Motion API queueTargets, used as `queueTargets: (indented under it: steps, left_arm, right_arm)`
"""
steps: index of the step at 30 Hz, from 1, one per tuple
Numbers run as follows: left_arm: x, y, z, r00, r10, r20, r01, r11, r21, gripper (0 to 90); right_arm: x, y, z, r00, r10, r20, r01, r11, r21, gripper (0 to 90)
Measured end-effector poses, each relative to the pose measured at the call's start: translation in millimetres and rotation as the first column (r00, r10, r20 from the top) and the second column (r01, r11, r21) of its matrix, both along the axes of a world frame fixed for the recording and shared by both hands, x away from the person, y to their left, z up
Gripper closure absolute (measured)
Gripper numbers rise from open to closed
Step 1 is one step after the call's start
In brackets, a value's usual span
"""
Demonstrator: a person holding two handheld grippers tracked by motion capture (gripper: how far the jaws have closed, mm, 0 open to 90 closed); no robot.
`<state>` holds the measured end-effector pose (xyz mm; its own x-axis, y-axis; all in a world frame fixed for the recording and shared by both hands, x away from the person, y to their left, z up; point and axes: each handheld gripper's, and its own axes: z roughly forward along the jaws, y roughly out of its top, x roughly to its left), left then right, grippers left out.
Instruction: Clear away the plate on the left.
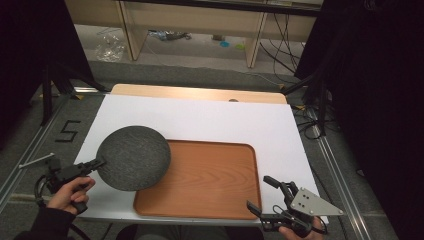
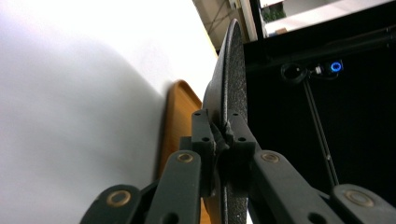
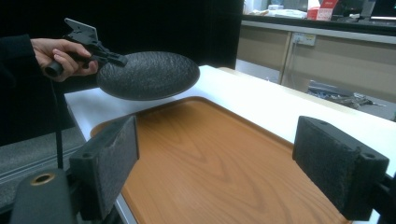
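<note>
A table (image 1: pixel 47 145) with a grey surface and metal rails along its sides carries a pale wooden board (image 1: pixel 200 93), of which a strip shows at the far edge. A large white sheet (image 1: pixel 210 120) lies on that board and covers most of it. A brown wooden tray (image 1: pixel 210 180) with a raised rim rests directly on the white sheet, near the front edge.

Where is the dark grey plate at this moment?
High view, left side: the dark grey plate hangs above the wooden tray's left corner, its rim clamped by the left gripper.
</note>
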<state>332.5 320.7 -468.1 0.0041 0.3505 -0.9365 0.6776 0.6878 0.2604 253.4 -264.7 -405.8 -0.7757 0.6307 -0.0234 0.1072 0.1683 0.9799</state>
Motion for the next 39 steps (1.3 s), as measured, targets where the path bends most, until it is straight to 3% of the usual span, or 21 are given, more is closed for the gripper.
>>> queueTargets:
  steps: [8, 10, 11, 15, 16, 17, 19, 22, 23, 27, 29, 30, 31, 32, 33, 34, 35, 39]
  left_arm:
    - [3.9, -29.7, -0.2, 0.9979, -0.064, 0.001, 0.064, 0.9978, -0.014, 84.2]
    - [4.6, -35.1, 0.3, 0.9973, -0.074, 0.003, 0.074, 0.9973, -0.003, 84.0]
    - [5.0, -38.0, 0.2, 0.9962, -0.087, 0.006, 0.087, 0.9962, 0.002, 83.9]
    - [6.3, -48.0, 0.4, 0.9955, -0.093, -0.019, 0.093, 0.9957, -0.005, 84.0]
    - [7.7, -50.8, -1.1, 0.9937, -0.111, -0.007, 0.111, 0.9938, 0.005, 84.0]
    - [7.1, -53.4, 0.3, 0.9926, -0.117, -0.033, 0.117, 0.993, 0.012, 84.0]
    - [8.2, -59.6, 0.0, 0.9922, -0.122, -0.026, 0.122, 0.9925, 0.008, 83.8]
    - [10.8, -69.7, -0.8, 0.9876, -0.154, -0.028, 0.155, 0.9879, 0.012, 83.5]
    - [11.2, -71.5, -0.1, 0.9861, -0.161, -0.042, 0.162, 0.9867, 0.018, 83.4]
    - [12.7, -83.3, -1.6, 0.982, -0.185, -0.038, 0.186, 0.9822, 0.025, 83.2]
    - [14.2, -91.0, -2.4, 0.9775, -0.208, -0.036, 0.209, 0.9774, 0.032, 83.1]
    - [14.9, -93.8, -2.2, 0.972, -0.23, -0.046, 0.232, 0.9715, 0.046, 83.1]
    - [15.9, -98.0, -3.8, 0.9728, -0.23, -0.028, 0.231, 0.972, 0.042, 83.1]
    - [16.3, -100.6, -3.1, 0.9676, -0.249, -0.043, 0.251, 0.9665, 0.053, 83.0]
    - [16.6, -104.5, -4.0, 0.9694, -0.244, -0.03, 0.245, 0.9683, 0.048, 83.0]
    - [17.9, -110.0, -5.2, 0.9665, -0.255, -0.025, 0.256, 0.9654, 0.048, 83.0]
    - [18.2, -112.2, -3.4, 0.9631, -0.262, -0.063, 0.265, 0.9626, 0.056, 83.1]
    - [20.9, -125.2, -4.8, 0.9559, -0.285, -0.069, 0.289, 0.956, 0.05, 82.5]
  right_arm:
    - [0.2, -1.1, 0.5, 1.0, 0.005, -0.002, -0.005, 0.9999, -0.015, 15.6]
    - [-0.2, -1.0, 0.3, 0.9998, 0.007, -0.017, -0.007, 0.9999, -0.014, 15.6]
    - [0.5, -1.1, 0.3, 1.0, 0.005, -0.003, -0.005, 0.9999, -0.016, 15.6]
    - [0.9, -0.1, -0.5, 1.0, 0.003, 0.003, -0.003, 1.0, 0.001, 15.6]
    - [0.9, -0.3, -0.4, 1.0, 0.007, 0.002, -0.007, 1.0, 0.0, 15.6]
    - [0.3, -0.7, 0.1, 1.0, 0.005, -0.004, -0.005, 1.0, -0.008, 15.6]
    - [0.8, -0.4, -0.3, 1.0, 0.003, 0.007, -0.003, 1.0, -0.002, 15.6]
    - [0.2, -1.2, 0.4, 1.0, 0.005, -0.001, -0.005, 0.9999, -0.016, 15.6]
    - [0.2, -1.2, 0.5, 1.0, 0.006, -0.002, -0.006, 0.9999, -0.014, 15.6]
    - [0.4, -0.7, -0.1, 1.0, -0.001, 0.004, 0.001, 1.0, 0.001, 15.6]
    - [0.4, -0.7, -0.2, 1.0, 0.0, 0.003, 0.0, 1.0, 0.001, 15.6]
    - [0.3, -0.6, -0.2, 1.0, 0.0, 0.004, 0.0, 1.0, 0.001, 15.6]
    - [0.1, -0.7, -0.1, 1.0, 0.001, 0.003, -0.001, 1.0, 0.001, 15.6]
    - [0.2, -0.7, -0.2, 1.0, 0.0, 0.004, 0.0, 1.0, 0.001, 15.6]
    - [0.5, -0.7, -0.3, 1.0, 0.004, 0.003, -0.004, 1.0, 0.002, 15.6]
    - [0.2, -1.4, 0.1, 1.0, 0.006, -0.004, -0.006, 0.9999, -0.009, 15.6]
    - [0.1, -1.4, 0.2, 1.0, 0.006, -0.006, -0.006, 0.9999, -0.009, 15.6]
    - [0.1, -0.5, -0.3, 1.0, 0.003, 0.0, -0.003, 1.0, -0.001, 15.6]
